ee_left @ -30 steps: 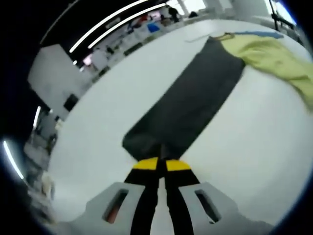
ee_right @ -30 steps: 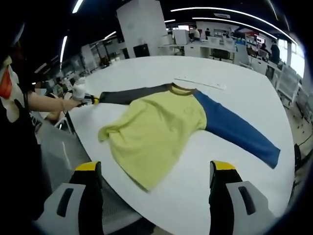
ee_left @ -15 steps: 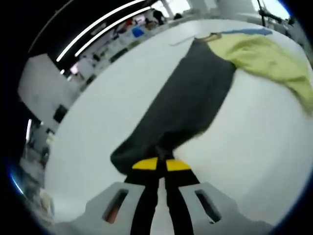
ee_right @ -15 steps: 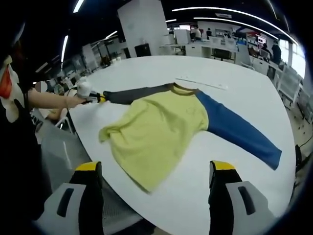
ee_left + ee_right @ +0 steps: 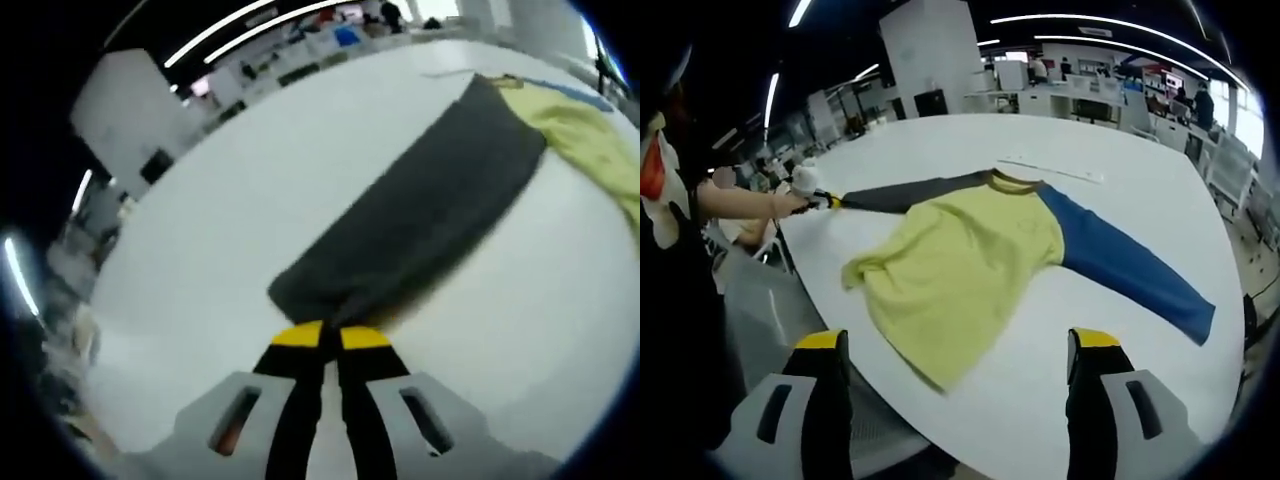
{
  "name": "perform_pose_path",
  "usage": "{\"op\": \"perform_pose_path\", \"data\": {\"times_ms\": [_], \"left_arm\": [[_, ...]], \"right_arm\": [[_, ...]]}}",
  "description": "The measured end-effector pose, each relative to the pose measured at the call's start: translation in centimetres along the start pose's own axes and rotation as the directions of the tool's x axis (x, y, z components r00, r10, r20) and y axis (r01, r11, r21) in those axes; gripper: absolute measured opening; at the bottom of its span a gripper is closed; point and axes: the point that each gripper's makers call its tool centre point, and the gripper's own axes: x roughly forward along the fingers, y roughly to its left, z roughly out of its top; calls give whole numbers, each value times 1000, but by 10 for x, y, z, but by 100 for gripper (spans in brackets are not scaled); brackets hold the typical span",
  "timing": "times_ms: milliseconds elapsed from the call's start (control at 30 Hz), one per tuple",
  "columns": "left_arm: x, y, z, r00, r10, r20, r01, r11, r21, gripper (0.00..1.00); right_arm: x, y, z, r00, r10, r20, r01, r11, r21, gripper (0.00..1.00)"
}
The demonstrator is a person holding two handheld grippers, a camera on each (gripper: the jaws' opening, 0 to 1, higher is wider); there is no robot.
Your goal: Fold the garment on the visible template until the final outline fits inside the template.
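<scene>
At worktop (image 5: pixel 1120 190) near edge: left tool (image 5: pixel 326 335) clamped on grey sleeve (image 5: pixel 420 220) cuff, right tool (image 5: pixel 958 345) jaws apart.
Risk: hem of shirt (image 5: pixel 960 265) near edge; hard pull could drag it off.

No lettering, label, brand mark or number can be read in either view. The yellow-bodied shirt with one grey and one blue sleeve (image 5: pixel 970 265), lying on the white table (image 5: pixel 1120 200) ahead of the right gripper's jaws, bears a faint chest mark too small to make out.
</scene>
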Motion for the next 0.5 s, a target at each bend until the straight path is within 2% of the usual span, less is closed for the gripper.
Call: {"op": "perform_pose_path", "data": {"times_ms": [300, 500], "left_arm": [[-5, -4, 4, 1000, -6, 3, 6, 999, -42, 5], [-14, 4, -9, 1000, 0, -11, -1, 989, -146, 13]], "right_arm": [[-2, -2, 4, 1000, -9, 2, 9, 1000, -6, 89], [-2, -1, 2, 1000, -8, 2, 8, 1000, -5, 89]]}}
